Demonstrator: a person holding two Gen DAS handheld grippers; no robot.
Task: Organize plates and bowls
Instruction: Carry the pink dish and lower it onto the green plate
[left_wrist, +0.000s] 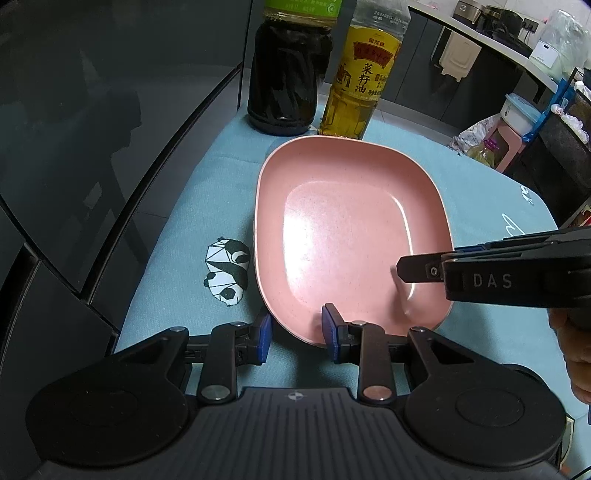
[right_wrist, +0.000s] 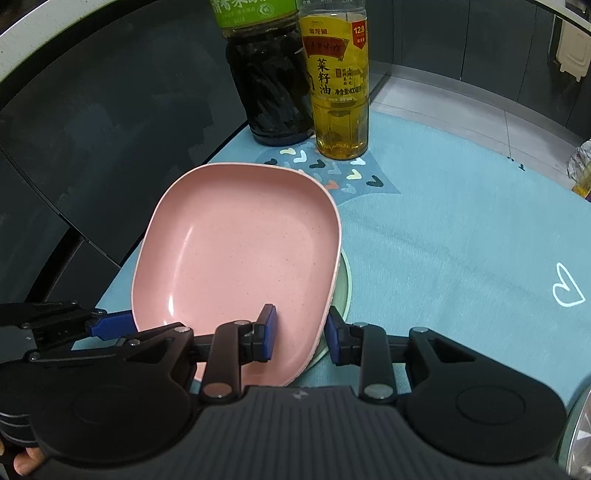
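Pink speckled rounded-square plate (right_wrist: 236, 258) is sitting on a pale green plate (right_wrist: 341, 291). My right gripper (right_wrist: 300, 332) and left gripper (left_wrist: 297, 332) are both straddling its rim, gaping, gripping nothing. I'm squeezing evenly before lifting.

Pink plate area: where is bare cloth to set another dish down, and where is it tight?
Free: the blue tablecloth right of the pink plate, out to the white heart print. Tight: behind the plate, where the dark jar and oil bottle stand. The left gripper and right gripper straddle the near rim.

I hold both grippers low and level: left gripper (left_wrist: 296, 338) and right gripper (right_wrist: 301, 339), jaws parted.
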